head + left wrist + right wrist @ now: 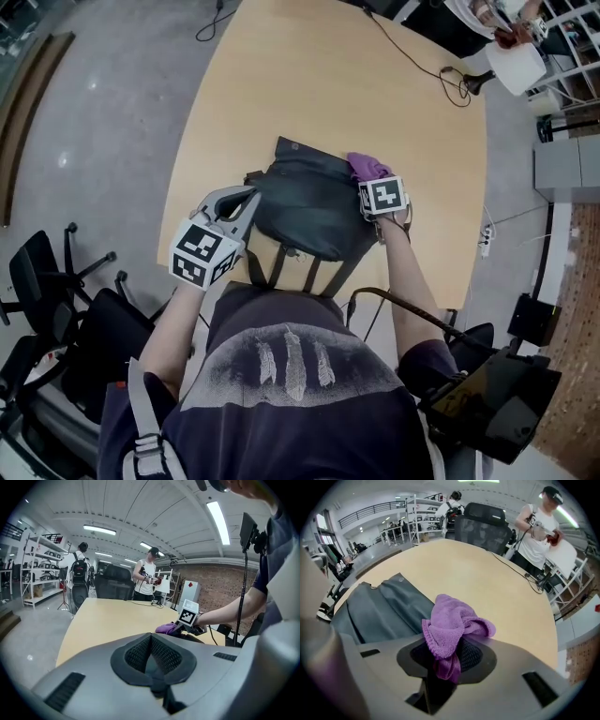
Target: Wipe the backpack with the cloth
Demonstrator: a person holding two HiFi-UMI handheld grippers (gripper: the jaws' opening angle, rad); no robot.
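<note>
A dark grey backpack (309, 202) lies flat near the front edge of the wooden table (309, 84). My right gripper (377, 192) is at its right top corner, shut on a bunched purple cloth (368, 167). In the right gripper view the cloth (452, 618) fills the jaws of that gripper (450, 641), with the backpack (384, 611) just left of it. My left gripper (246, 202) rests against the backpack's left edge. Its jaws look shut in the left gripper view (152, 639), with nothing seen between them. Beyond them show the cloth (166, 628) and the right gripper's marker cube (188, 616).
A black cable (422, 61) snakes over the table's far right part. Black office chairs (56, 281) stand on the floor at the left, and a power strip (486, 239) lies right of the table. Two people (147, 576) stand beyond the far end.
</note>
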